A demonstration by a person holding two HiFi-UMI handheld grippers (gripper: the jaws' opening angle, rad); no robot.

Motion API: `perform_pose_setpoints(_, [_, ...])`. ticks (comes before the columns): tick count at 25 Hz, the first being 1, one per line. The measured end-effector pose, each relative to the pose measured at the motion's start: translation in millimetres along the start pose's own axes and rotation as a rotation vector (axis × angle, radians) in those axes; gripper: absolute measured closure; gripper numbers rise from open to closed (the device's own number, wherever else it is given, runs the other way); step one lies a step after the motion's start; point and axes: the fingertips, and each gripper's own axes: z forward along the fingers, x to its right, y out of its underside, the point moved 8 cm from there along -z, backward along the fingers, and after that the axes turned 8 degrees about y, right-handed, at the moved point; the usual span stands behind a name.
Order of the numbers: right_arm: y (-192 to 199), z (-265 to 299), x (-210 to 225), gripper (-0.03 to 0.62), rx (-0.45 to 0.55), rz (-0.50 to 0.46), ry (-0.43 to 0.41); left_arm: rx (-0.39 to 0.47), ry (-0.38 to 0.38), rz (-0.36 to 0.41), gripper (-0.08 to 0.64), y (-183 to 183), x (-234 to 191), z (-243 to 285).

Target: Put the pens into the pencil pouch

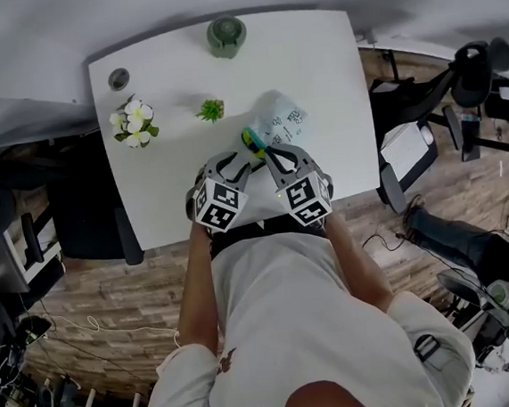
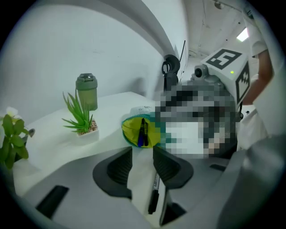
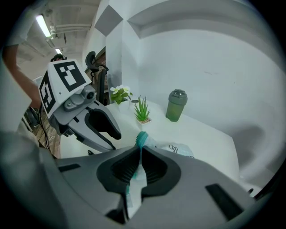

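The pouch lies on the white surface just beyond both tongs, its mouth turned toward 7 o'clock, at us. In the left gripper view the mouth gapes, showing a yellow lining with two pens, one dark and one blue, already inside.

The right tongs are pressed together on the pouch's teal rim, holding the mouth up and open. The left tongs stand spread. A loose pen shows low between them, beside the pad at 3 o'clock, with neither pad pressing on it. We cannot tell whether it lies flat on the surface.

We judge the pouch soft and light: it would sag or slide if the rim were let go, so the rim is the place to hold it. The loose pen looks stiff, light and smooth, likely to roll. We would take it across the barrel, near the middle.

In the head view a small plant sits at 9 o'clock of the pouch, flowers beyond it, and a green jar at 11 o'clock.
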Motion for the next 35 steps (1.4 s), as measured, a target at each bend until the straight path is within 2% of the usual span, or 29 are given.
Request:
perform_pose_setpoints(5, [1.8, 2.1, -3.5, 0.571, -0.006, -0.019, -0.010, -0.014, -0.022, -0.028, 0.407, 25.0, 7.0, -16.9])
perform_pose_setpoints(18, [2.5, 2.7, -7.2, 0.571, -0.012, -0.041, -0.011, -0.107, -0.042, -0.026, 0.407, 75.4, 23.4, -27.6])
perform_pose_setpoints(21, [3.5, 2.5, -8.0, 0.571, -0.017, -0.046, -0.011, -0.117, -0.050, -0.022, 0.427, 81.4, 24.8, -22.2])
perform_pose_setpoints(26, [2.4, 3.2, -8.8, 0.571, -0.015, -0.046, -0.009, -0.164, -0.060, 0.033, 0.453, 89.3, 26.6, -11.4])
perform_pose_setpoints(28, [2.5, 3.0, -8.7, 0.571, -0.014, -0.046, -0.008, -0.172, -0.074, 0.052, 0.496, 92.0, 27.8, -9.5])
perform_pose_setpoints(35, [3.1, 2.4, -7.9, 0.571, -0.008, -0.046, -0.004, -0.154, -0.050, 0.028, 0.508, 94.3, 29.1, -14.5])
